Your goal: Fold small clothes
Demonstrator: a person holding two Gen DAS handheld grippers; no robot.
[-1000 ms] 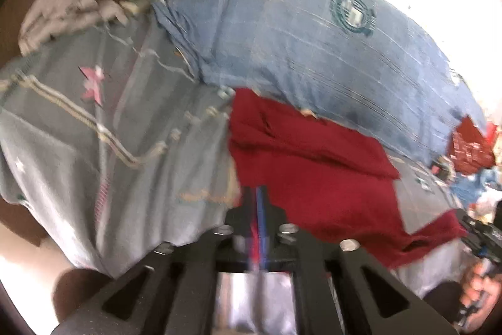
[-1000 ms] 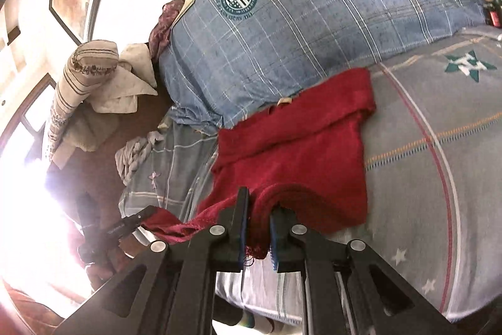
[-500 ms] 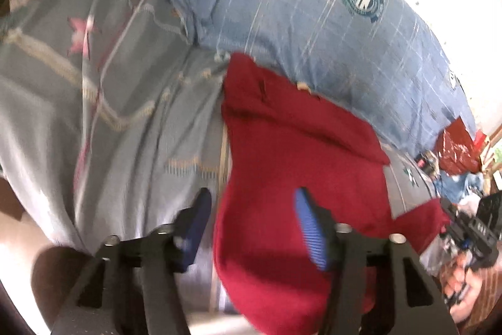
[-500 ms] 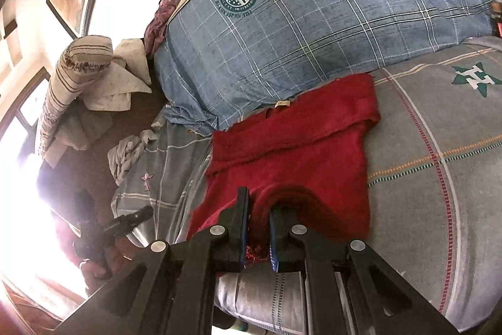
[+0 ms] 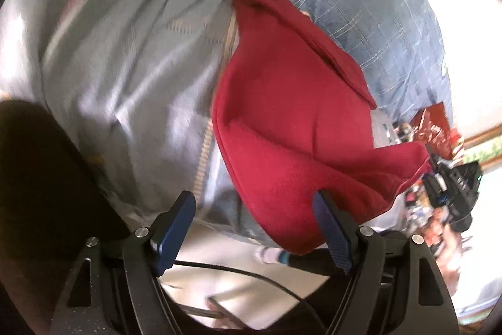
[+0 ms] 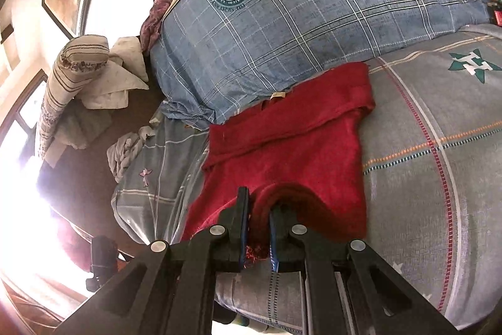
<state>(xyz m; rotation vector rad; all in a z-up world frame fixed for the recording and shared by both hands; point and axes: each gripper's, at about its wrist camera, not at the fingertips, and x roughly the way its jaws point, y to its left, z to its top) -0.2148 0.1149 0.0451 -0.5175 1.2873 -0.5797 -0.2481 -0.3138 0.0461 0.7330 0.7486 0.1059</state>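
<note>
Right wrist view is showing the right gripper [image 6: 259, 228] pinching the hem of the red garment [image 6: 291, 153] lying on the bed [image 6: 439, 178]; the left gripper [image 5: 254, 228] is hanging released (soft, limp knit, probably best gripped at corners).

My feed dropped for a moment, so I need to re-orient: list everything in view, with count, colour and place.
red garment: one, dark red, flat on the bed, near edge bunched up
bedsheet: one, grey with coloured stripes and star prints, under the garment
blue plaid pillow: one, blue with a round emblem, behind the garment
striped bolster: one, beige with dark stripes, far left
pale cloths: a few, cream, beside the bolster
left claw: one, black with blue pads, open at the garment's edge
right claw: one, black, shut on the garment's near edge
</note>
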